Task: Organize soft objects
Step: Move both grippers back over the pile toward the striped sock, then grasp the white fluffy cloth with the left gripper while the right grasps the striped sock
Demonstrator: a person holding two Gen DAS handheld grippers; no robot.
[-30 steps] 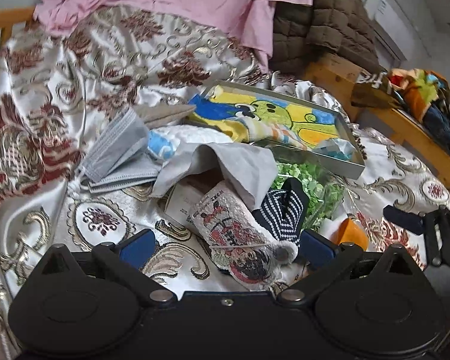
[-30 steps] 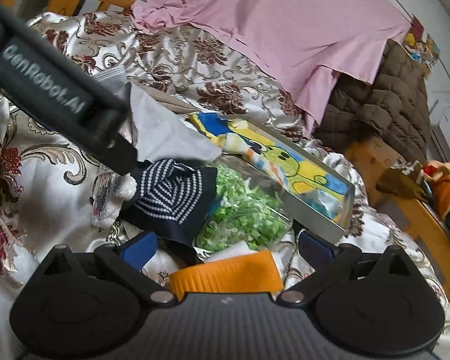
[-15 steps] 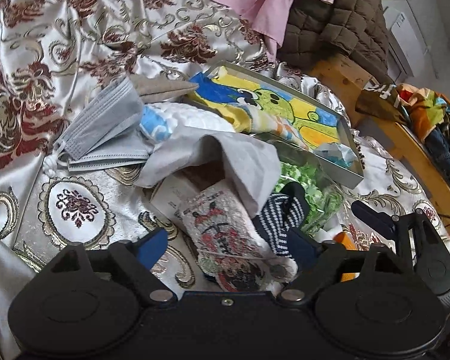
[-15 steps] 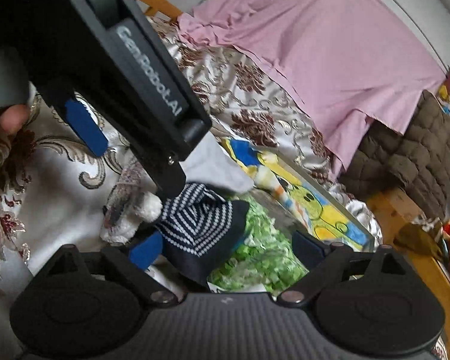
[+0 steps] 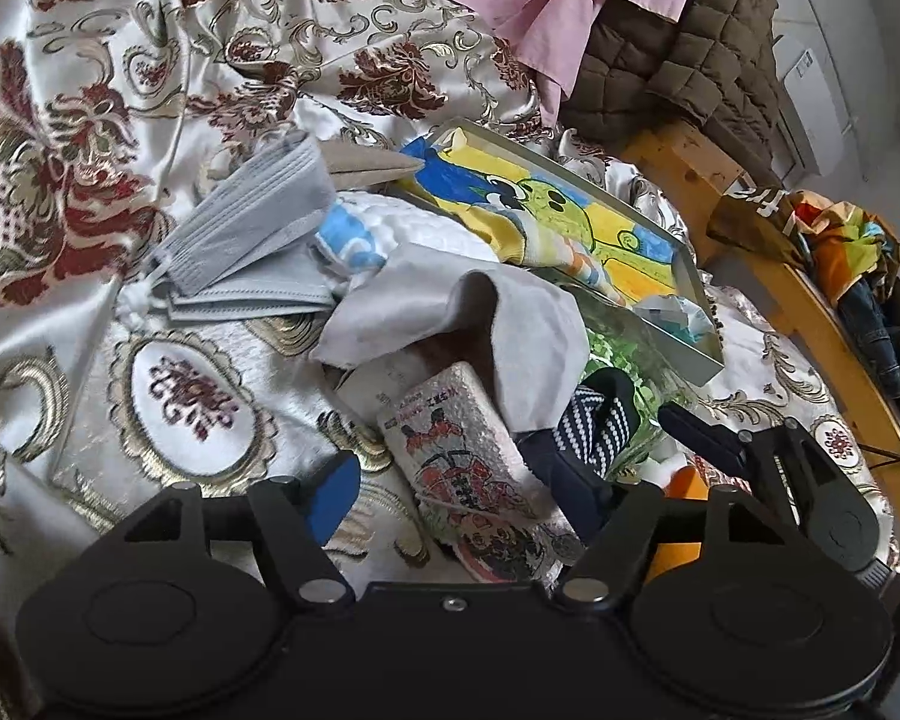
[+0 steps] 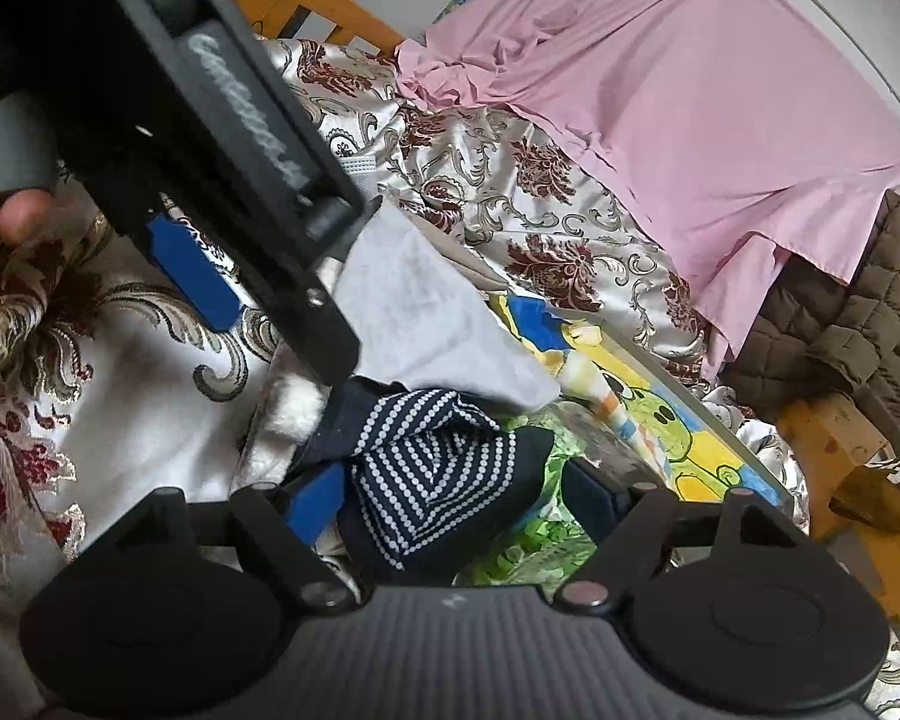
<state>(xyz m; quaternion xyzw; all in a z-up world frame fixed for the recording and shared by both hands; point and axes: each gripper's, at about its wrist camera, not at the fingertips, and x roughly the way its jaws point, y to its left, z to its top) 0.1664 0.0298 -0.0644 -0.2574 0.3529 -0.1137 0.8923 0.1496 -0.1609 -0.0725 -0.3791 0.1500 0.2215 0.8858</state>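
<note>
Two tongs, both narrowing. Left wrist view: left tongs [image 5: 456,480] straddle printed pouch [image 5: 462,450] on bed [image 5: 90,300], not yet pinching; centre it first. Right wrist view: right tongs [image 6: 456,504] bracket striped cloth [image 6: 432,468], uncertain contact; gather one layer.

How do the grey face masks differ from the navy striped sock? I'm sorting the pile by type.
The flat pleated grey face masks lie stacked at the pile's left edge; the navy white-striped sock is crumpled on its right side. The masks are plain and uncovered; the sock is patterned and partly under a pale grey cloth. Both rest on the floral satin bedspread.
</note>
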